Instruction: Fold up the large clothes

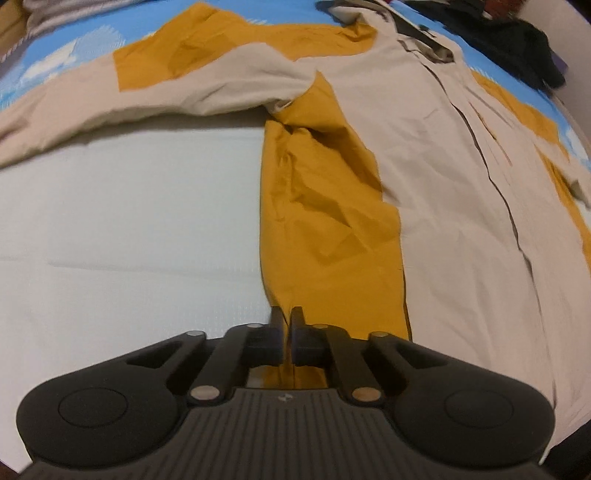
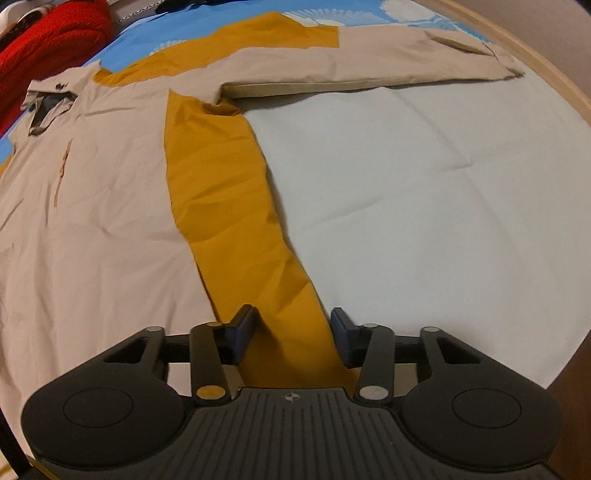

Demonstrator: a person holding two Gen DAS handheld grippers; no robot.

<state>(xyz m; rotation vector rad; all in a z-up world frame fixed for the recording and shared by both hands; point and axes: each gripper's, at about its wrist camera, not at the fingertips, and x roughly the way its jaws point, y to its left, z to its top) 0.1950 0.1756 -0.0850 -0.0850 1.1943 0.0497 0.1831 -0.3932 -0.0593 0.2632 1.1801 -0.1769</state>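
Observation:
A large beige jacket [image 1: 443, 184] with mustard side panels lies flat, front up, its sleeves spread out. In the left wrist view my left gripper [image 1: 286, 315] is at the lower end of one mustard panel [image 1: 325, 206], shut on the fabric edge pinched between its fingers. In the right wrist view the jacket [image 2: 110, 184] fills the left side. My right gripper [image 2: 293, 323] straddles the bottom of the other mustard panel [image 2: 221, 177]. Its jaws stand apart with the fabric between them, and the pads do not press on it.
The jacket lies on a white sheet [image 1: 129, 221] [image 2: 443, 184], with a blue patterned cover [image 1: 92, 40] [image 2: 166, 29] beyond it. Dark clothes [image 1: 509, 40] and a red garment [image 2: 48, 40] are piled near the collar. A wooden rim [image 2: 546, 74] borders the far right.

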